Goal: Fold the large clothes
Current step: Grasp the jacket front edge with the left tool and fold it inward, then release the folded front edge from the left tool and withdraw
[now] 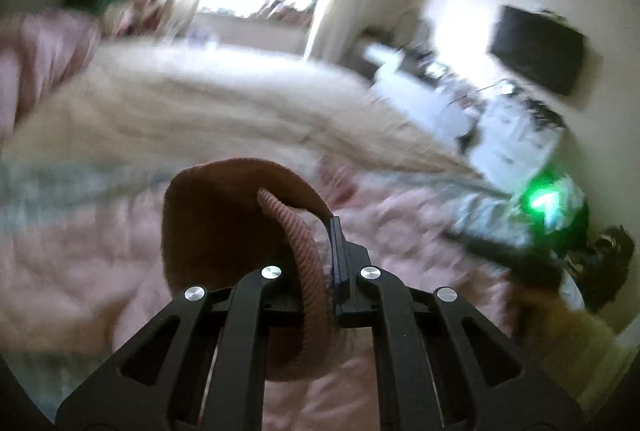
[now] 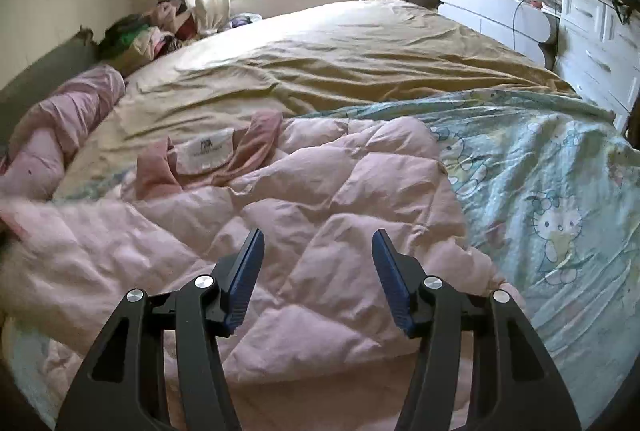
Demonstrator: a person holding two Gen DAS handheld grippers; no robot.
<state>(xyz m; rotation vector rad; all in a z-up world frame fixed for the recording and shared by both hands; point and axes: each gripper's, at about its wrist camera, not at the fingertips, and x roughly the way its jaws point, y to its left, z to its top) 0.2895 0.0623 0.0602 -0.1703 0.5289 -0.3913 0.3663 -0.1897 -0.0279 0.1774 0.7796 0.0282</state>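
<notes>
Your left gripper (image 1: 328,263) was clamped on the pink puffer coat's ribbed cuff (image 1: 298,251); right gripper (image 2: 318,271) hung open over its quilted body (image 2: 320,199). That thin pinch could've slipped under the coat's weight.

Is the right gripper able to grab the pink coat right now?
Probably yes. The right gripper is open and empty, and the pink coat lies right under it on the bed with nothing between.

The white label (image 2: 205,150) on the pink quilt (image 2: 320,191) bears print too small to read.

Left gripper (image 1: 320,231) jaws clamped tight; right gripper (image 2: 318,251) jaws parted.
</notes>
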